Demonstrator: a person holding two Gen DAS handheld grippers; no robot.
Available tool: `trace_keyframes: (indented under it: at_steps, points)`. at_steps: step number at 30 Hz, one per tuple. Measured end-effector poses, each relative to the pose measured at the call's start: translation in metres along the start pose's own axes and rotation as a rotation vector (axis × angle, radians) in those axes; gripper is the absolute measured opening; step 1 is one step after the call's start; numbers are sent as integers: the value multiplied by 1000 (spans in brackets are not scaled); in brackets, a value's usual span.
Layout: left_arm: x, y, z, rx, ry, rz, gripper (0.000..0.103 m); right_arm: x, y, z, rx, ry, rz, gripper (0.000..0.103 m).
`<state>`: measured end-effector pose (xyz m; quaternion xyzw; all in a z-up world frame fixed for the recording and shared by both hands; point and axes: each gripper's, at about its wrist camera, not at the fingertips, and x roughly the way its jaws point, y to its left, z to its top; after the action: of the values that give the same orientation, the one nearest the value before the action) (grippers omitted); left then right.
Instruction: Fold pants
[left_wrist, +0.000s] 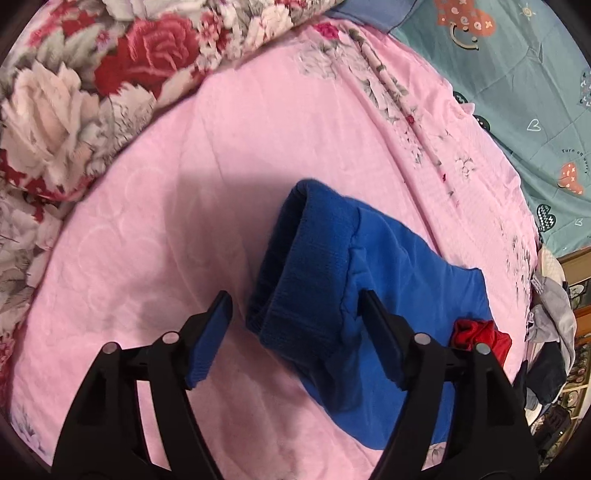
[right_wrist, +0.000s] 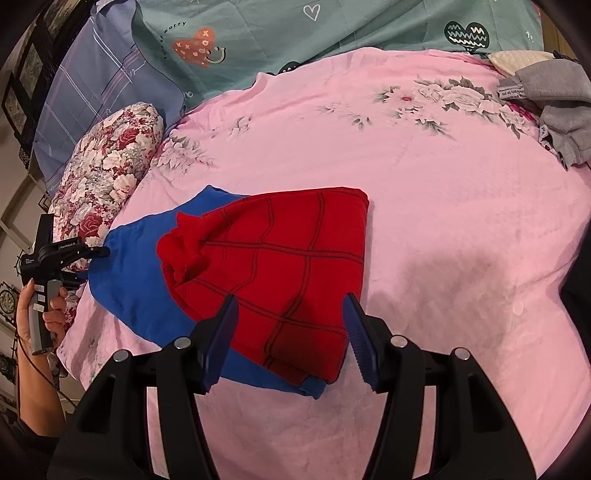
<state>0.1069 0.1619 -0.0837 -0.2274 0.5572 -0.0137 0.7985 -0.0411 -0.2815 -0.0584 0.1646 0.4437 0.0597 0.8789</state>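
The pants (right_wrist: 280, 258) lie folded on the pink bedspread (right_wrist: 424, 206): a red part with a dark web pattern on top of a blue part (right_wrist: 136, 280). In the left wrist view the blue ribbed cuff (left_wrist: 306, 266) lies between my open fingers, with a bit of red (left_wrist: 480, 336) behind. My left gripper (left_wrist: 295, 310) is open around the cuff end, not closed on it. It also shows in the right wrist view (right_wrist: 98, 252), held by a hand at the pants' left end. My right gripper (right_wrist: 291, 314) is open, just above the red part's near edge.
A floral pillow (right_wrist: 107, 177) lies left of the pants. A teal quilt (right_wrist: 332, 29) and a blue plaid pillow (right_wrist: 96, 88) lie at the head. Grey clothes (right_wrist: 554, 107) are piled at the bed's right edge. Furniture stands beyond the bed's edge (left_wrist: 569, 332).
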Motion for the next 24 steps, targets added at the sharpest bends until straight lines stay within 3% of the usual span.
trace_keyframes:
  at_steps: [3,5,11,14,17,19,24]
  points:
    - [12,1,-4,-8,39,-30,68,1,1,2,1,1,-3,59]
    - [11,-7,-7,57,6,9,60,2,2,3,-1,2,-7,59]
    - [6,-22,-11,159,-17,89,51,6,6,4,-7,6,1,59]
    - [-5,-32,-15,196,-38,131,39,6,5,2,0,8,13,59]
    - [-7,-39,-15,220,-37,135,40,5,3,-1,2,9,16,59]
    - [-2,-32,-12,176,-14,123,44,3,0,-2,11,6,18,59]
    - [13,-20,-8,104,27,40,62,-4,-7,-4,28,-7,25,59]
